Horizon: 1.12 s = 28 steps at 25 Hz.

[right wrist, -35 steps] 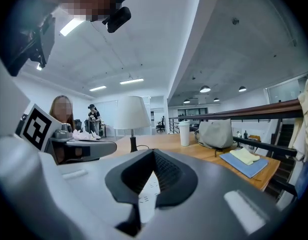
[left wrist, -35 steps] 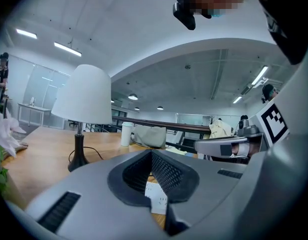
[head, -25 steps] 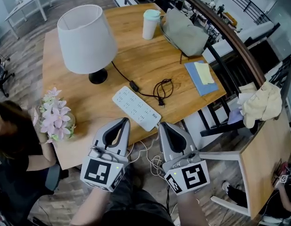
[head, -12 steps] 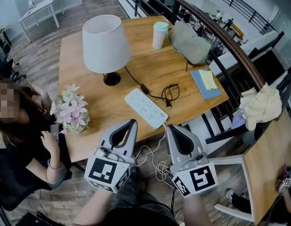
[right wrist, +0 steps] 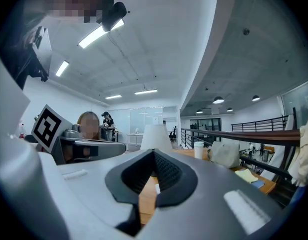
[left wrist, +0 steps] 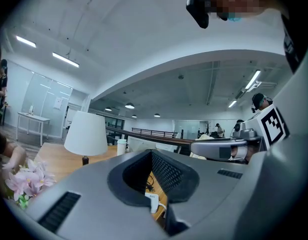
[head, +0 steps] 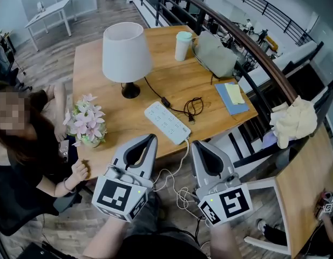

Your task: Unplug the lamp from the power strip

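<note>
A lamp (head: 127,52) with a white shade stands on the wooden table (head: 101,161). Its black cord (head: 165,101) runs past a white power strip (head: 167,122) to a loose coil, and the plug (head: 190,118) lies on the wood just right of the strip. My left gripper (head: 150,138) and right gripper (head: 197,144) hover side by side at the table's near edge, both shut and empty. The left gripper (left wrist: 153,153) points at the strip's end (left wrist: 151,202), with the lamp (left wrist: 86,134) off to its left. The right gripper (right wrist: 154,153) faces the lamp (right wrist: 154,136).
A cup (head: 183,45), a grey bag (head: 215,53) and a blue notebook (head: 231,97) lie at the far right of the table. Pink flowers (head: 88,125) stand near a seated person (head: 26,150) on the left. White cable (head: 177,185) hangs below the edge. A cloth-draped chair (head: 293,120) stands right.
The view has shifted, so the table sits a little further right in the picture. The seated person's hand has come nearer the table's front corner. Both grippers stay shut in the same place.
</note>
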Each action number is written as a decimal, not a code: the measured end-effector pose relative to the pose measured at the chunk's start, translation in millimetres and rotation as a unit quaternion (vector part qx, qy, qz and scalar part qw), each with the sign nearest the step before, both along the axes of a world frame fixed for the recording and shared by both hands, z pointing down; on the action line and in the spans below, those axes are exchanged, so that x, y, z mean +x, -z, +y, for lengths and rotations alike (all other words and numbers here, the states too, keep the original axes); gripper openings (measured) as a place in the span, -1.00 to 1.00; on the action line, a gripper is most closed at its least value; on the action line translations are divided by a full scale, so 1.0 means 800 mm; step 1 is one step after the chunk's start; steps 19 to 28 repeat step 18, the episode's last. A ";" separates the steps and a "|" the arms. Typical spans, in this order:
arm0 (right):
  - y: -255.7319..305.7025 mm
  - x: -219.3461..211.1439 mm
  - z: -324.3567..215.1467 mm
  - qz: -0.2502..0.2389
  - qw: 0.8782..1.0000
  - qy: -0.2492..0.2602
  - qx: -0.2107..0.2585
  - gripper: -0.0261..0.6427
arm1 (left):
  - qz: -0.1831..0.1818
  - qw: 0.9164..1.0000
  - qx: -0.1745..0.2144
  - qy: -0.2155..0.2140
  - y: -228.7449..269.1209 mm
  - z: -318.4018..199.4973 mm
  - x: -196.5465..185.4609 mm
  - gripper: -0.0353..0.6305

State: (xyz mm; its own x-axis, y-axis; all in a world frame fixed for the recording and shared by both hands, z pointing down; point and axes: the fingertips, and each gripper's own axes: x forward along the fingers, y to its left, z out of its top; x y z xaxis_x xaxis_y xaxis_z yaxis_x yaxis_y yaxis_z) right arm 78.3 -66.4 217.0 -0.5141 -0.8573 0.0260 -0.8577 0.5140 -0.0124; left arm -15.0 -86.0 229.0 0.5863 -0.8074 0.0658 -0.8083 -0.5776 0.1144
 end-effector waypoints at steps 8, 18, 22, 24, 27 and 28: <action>0.015 -0.004 0.023 -0.008 1.000 0.008 0.000 -0.90 | -0.003 1.000 0.009 0.004 0.018 0.023 -0.001 -0.90; 0.030 -0.007 0.047 -0.018 1.000 0.016 0.005 -0.90 | -0.006 1.000 0.008 0.008 0.028 0.042 -0.005 -0.90; 0.030 -0.007 0.047 -0.018 1.000 0.016 0.005 -0.90 | -0.006 1.000 0.008 0.008 0.028 0.042 -0.005 -0.90; 0.030 -0.007 0.047 -0.018 1.000 0.016 0.005 -0.90 | -0.006 1.000 0.008 0.008 0.028 0.042 -0.005 -0.90; 0.030 -0.007 0.047 -0.018 1.000 0.016 0.005 -0.90 | -0.006 1.000 0.008 0.008 0.028 0.042 -0.005 -0.90; 0.030 -0.007 0.047 -0.018 1.000 0.016 0.005 -0.90 | -0.006 1.000 0.008 0.008 0.028 0.042 -0.005 -0.90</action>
